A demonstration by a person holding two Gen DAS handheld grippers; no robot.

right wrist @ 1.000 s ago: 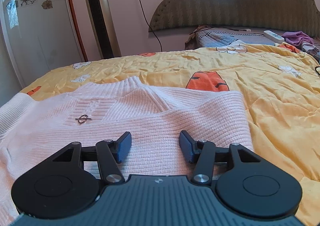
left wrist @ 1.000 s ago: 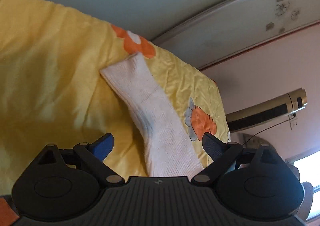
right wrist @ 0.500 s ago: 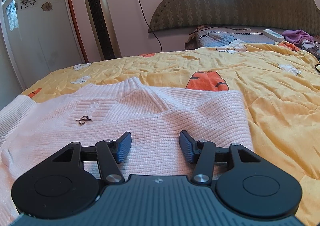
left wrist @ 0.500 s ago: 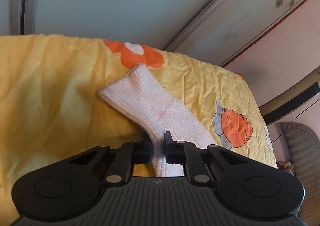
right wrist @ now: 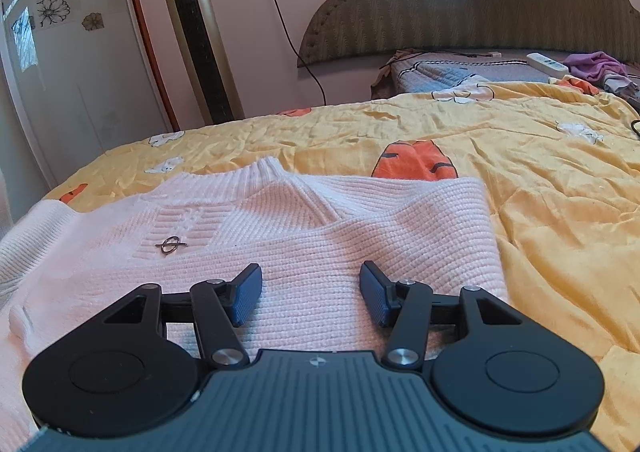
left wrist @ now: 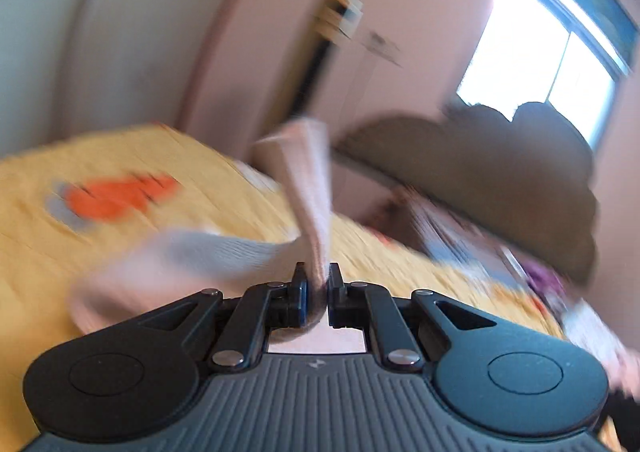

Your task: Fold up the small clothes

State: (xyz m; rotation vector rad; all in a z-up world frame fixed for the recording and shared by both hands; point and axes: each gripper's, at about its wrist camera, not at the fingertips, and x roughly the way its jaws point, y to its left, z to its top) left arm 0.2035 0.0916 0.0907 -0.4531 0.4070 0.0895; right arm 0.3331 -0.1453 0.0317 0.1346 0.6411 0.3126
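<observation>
Folding is barely begun: the left hand-held gripper [left wrist: 317, 288] is clamped on the pink sweater's sleeve [left wrist: 308, 188], lifted above the bed [right wrist: 560, 212]; the right hand-held gripper [right wrist: 311, 294] hovers half-open, empty, over the sweater [right wrist: 320, 236] body, which lies flat.

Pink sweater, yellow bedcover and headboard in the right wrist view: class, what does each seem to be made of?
Pink sweater: chunky knitted yarn, matte; clear ribbed rows. Whether wool or acrylic cannot be told.
Yellow bedcover: thin woven fabric, probably cotton, matte; fine creases and printed orange shapes.
Headboard: padded upholstery in grey-green textured cloth, going by its soft scalloped edge and woven pattern.
</observation>
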